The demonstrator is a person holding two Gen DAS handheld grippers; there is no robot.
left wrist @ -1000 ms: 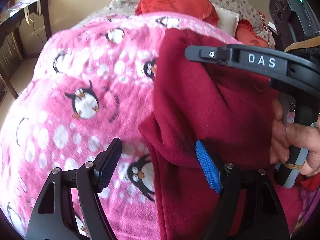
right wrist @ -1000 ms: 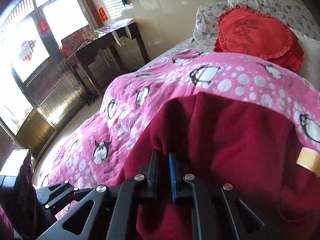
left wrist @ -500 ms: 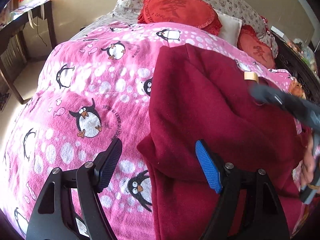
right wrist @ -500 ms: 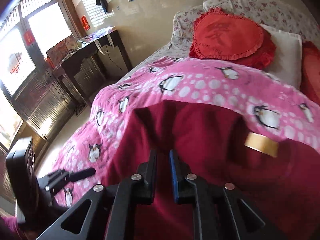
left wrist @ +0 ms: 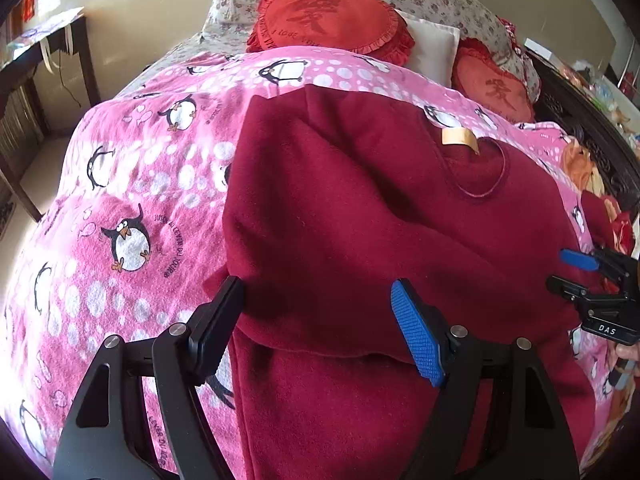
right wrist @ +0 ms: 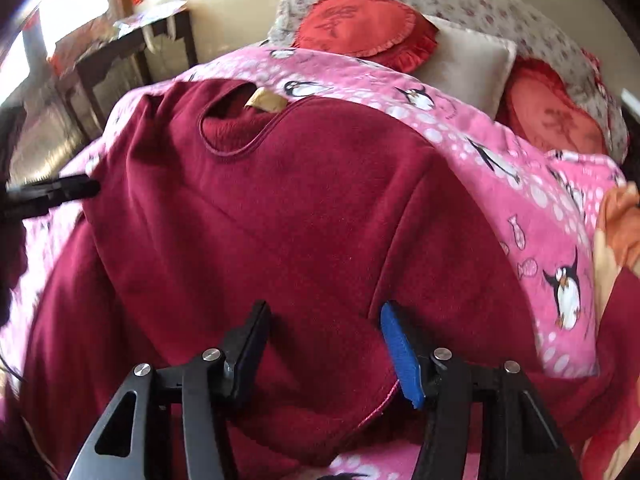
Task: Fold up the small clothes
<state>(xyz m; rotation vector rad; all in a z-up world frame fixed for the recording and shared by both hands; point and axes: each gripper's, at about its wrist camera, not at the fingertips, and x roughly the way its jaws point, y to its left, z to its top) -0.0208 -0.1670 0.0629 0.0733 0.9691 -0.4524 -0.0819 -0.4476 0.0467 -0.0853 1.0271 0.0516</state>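
Observation:
A dark red fleece top (left wrist: 360, 220) lies on a pink penguin blanket (left wrist: 140, 180), with a sleeve side folded over its body and a tan neck label (left wrist: 460, 138) showing. My left gripper (left wrist: 320, 320) hovers open over the top's folded left edge; its pads do not press the cloth. In the right wrist view the same top (right wrist: 300, 220) fills the middle, neckline and label (right wrist: 266, 101) at the far end. My right gripper (right wrist: 326, 344) is opening above the hem, cloth below its jaws but not pinched. It also shows as the right gripper (left wrist: 580, 276) at the top's right side.
Red heart cushions (left wrist: 328, 20) and a white pillow (left wrist: 432, 48) lie at the bed's head. A dark table (right wrist: 132, 52) stands by the wall left of the bed. Orange cloth (right wrist: 620, 220) lies at the blanket's right edge. A hand (left wrist: 628, 350) grips the right tool.
My right gripper let go of the red cloth it pinched, opened, and swung from over the top's left part to its right side. The left gripper drew back slightly, still open.

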